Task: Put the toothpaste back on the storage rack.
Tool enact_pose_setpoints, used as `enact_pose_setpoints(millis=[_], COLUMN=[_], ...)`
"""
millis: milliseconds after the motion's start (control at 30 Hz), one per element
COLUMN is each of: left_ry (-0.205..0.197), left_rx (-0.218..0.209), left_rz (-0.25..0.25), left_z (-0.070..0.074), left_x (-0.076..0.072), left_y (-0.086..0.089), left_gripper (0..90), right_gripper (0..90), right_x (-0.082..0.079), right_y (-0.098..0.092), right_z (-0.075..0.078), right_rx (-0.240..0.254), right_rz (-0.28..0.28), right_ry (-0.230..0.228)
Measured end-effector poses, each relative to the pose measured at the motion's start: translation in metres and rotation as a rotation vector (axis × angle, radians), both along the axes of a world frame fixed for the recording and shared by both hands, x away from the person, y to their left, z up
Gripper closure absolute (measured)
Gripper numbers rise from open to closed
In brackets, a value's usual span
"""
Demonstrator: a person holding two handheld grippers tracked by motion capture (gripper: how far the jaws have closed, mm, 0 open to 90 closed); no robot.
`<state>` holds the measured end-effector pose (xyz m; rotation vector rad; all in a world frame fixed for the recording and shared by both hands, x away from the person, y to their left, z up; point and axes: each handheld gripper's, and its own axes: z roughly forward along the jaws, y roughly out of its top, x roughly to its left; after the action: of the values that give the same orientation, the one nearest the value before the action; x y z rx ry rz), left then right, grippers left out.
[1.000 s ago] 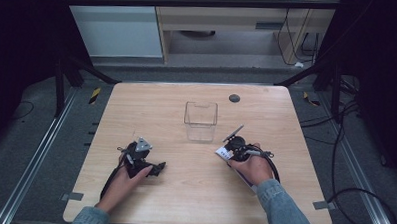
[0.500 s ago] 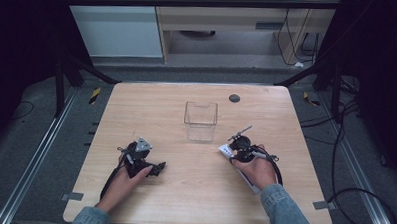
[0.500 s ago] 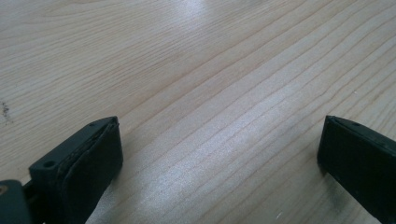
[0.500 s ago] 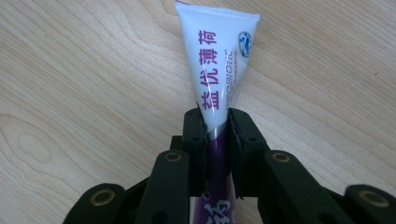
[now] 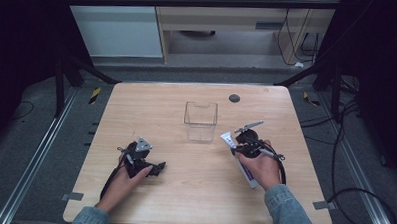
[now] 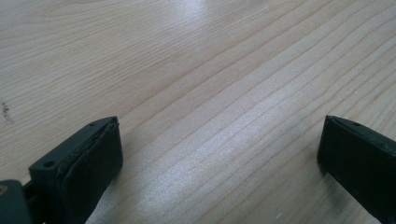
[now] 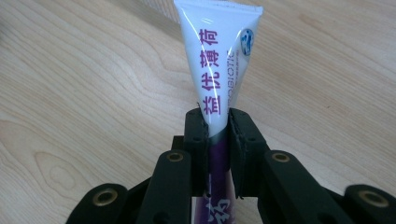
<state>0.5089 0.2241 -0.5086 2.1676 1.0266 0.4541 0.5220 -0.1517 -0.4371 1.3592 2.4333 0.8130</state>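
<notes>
One tube (image 7: 219, 70), one clear box (image 5: 200, 121)

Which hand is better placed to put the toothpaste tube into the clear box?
Right. The right gripper is shut on the toothpaste tube beside the clear box; the left gripper is open with nothing between its jaws.
</notes>
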Motion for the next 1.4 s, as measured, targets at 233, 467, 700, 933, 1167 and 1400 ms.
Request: enact_pose_setpoints(millis=[233,467,700,933,1167,1400], left_ry=[0.000,0.000,0.000,0.000,0.000,0.000], left_rx=[0.000,0.000,0.000,0.000,0.000,0.000], left_rz=[0.000,0.000,0.000,0.000,0.000,0.000], left_z=[0.000,0.000,0.000,0.000,0.000,0.000], left_x=[0.000,0.000,0.000,0.000,0.000,0.000], left_y=[0.000,0.000,0.000,0.000,0.000,0.000], left_gripper=[0.0,0.0,0.0,0.0,0.0,0.0], right_gripper=[79.0,79.3,79.3,79.3,79.3,79.3], right_x=[0.000,-0.002,-0.003,-0.002,0.000,0.002], right_y=[-0.003,-0.006,-0.009,-0.011,-0.010,-0.004], right_z=[0.003,0.009,0.020,0.034,0.043,0.050], right_rx=[0.016,0.028,0.063,0.107,0.153,0.205], right_rz=[-0.008,-0.022,-0.030,-0.044,-0.065,-0.091], right_ry=[-0.006,-0.015,-0.060,-0.139,-0.210,-0.271])
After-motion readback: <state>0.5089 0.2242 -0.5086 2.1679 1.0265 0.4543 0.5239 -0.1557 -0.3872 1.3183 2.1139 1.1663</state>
